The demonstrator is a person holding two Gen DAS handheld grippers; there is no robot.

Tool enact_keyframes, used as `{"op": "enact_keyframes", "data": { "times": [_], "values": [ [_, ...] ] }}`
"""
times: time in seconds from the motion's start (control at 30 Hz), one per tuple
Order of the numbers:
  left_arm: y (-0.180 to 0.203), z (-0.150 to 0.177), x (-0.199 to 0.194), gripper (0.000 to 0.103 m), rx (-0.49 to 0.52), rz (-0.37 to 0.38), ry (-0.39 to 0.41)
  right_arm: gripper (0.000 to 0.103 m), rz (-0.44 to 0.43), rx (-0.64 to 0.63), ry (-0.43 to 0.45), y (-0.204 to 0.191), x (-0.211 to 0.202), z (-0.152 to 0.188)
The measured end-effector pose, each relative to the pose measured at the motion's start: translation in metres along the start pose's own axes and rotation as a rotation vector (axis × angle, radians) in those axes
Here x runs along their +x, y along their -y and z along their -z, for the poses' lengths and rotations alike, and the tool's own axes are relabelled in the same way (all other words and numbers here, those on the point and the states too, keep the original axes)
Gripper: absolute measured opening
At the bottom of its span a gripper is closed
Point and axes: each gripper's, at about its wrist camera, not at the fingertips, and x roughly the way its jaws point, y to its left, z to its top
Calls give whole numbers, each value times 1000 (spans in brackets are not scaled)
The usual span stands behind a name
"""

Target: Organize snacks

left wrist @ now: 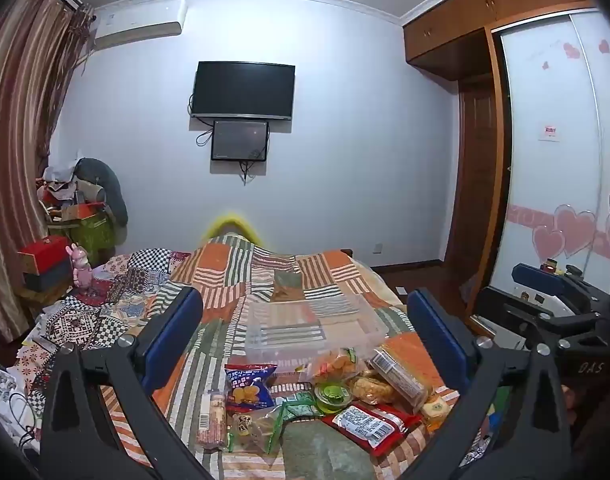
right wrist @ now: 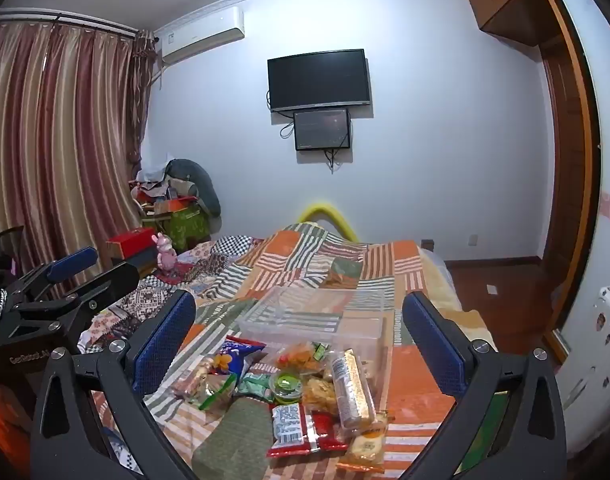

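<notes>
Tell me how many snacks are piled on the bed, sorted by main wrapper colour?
Counting those I can tell apart; the pile overlaps, so some may be hidden.
Blue: 1, the blue biscuit bag
Red: 1, the red packet
Green: 2, the green packet and the green jelly cup
Clear or pale: 6, including the long cracker sleeve and the pink wafer pack
Total: 10

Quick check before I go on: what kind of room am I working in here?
A home bedroom, most likely. The snacks and a clear plastic bin lie on a bed with a patchwork quilt; a TV hangs on the wall, and a sliding-door wardrobe stands at the right.
</notes>
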Motion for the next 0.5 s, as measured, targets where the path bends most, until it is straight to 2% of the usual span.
{"op": "enact_keyframes", "data": {
  "times": [0.5],
  "values": [
    [5,-1,0,103,2,14,-15,103,4,13,-6,0,-1,-1]
  ]
}}
